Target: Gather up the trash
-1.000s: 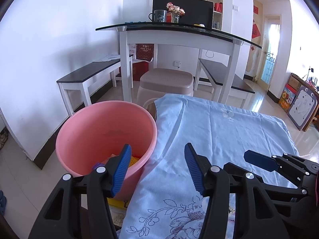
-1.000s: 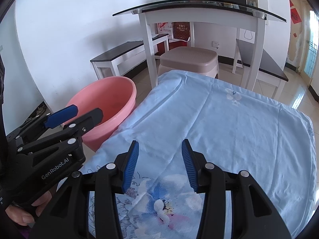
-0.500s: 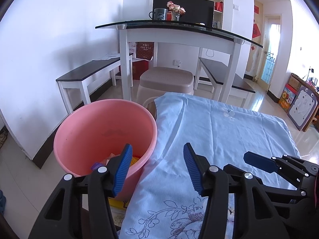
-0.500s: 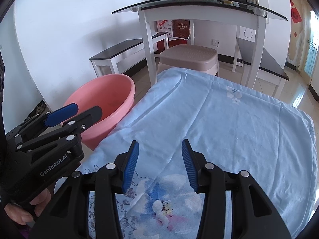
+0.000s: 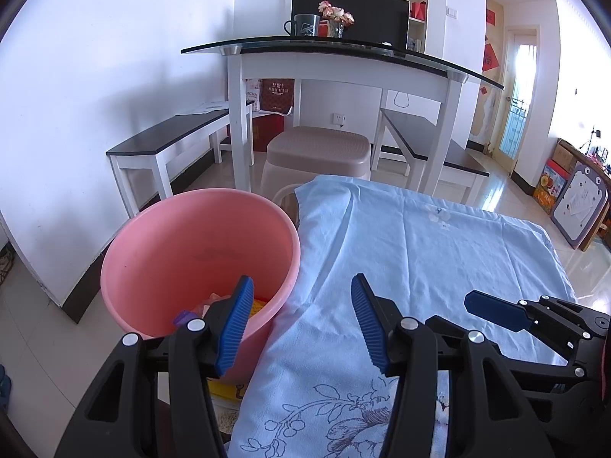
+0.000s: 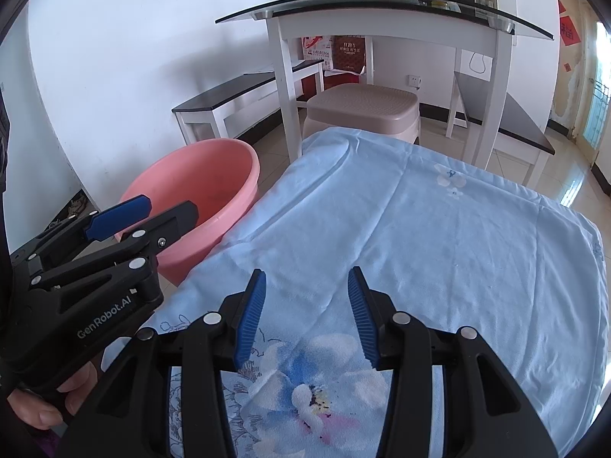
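Pink basin (image 5: 198, 244) beside table (image 6: 439, 236) holds scraps (image 5: 214, 303) — cloth bare, collection looks done. Left gripper (image 5: 301, 320), right gripper (image 6: 305, 313): jaws apart, both empty.

Basin (image 5: 198, 252) left of cloth-covered table (image 5: 439, 252); stool (image 5: 319, 152) behind; trash (image 5: 214, 301) in basin.

Home dining rm: glass-top table (image 5: 343, 47) w/ benches (image 5: 172, 139), plastic stool (image 5: 319, 152), shelves, tiled floor.
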`<state>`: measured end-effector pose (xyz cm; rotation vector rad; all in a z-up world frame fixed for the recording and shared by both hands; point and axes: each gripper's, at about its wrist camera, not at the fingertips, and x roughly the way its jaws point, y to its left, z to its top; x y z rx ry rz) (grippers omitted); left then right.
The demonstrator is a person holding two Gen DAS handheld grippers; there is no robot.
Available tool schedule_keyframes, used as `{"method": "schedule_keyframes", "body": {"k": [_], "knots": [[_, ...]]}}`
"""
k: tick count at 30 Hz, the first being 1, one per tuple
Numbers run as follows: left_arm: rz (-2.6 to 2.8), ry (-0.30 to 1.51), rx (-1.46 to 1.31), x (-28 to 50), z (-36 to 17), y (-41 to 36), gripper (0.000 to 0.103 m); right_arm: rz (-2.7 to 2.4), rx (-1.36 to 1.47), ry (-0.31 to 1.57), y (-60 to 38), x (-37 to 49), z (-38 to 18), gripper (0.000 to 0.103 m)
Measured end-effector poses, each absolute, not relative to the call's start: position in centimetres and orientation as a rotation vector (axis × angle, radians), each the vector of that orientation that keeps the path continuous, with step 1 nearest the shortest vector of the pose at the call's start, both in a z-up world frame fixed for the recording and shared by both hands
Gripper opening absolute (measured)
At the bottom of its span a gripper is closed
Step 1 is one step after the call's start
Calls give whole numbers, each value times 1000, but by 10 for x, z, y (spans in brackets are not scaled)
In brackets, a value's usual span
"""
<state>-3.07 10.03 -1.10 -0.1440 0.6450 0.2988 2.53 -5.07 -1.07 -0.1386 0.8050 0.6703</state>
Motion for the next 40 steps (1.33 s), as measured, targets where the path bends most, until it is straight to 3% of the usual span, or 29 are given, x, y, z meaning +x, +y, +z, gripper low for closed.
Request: {"method": "schedule_keyframes", "body": {"k": [40], "knots": [[235,694,-124,3,-14,87,53,650,-108,820,-67,42,-18,46]]}}
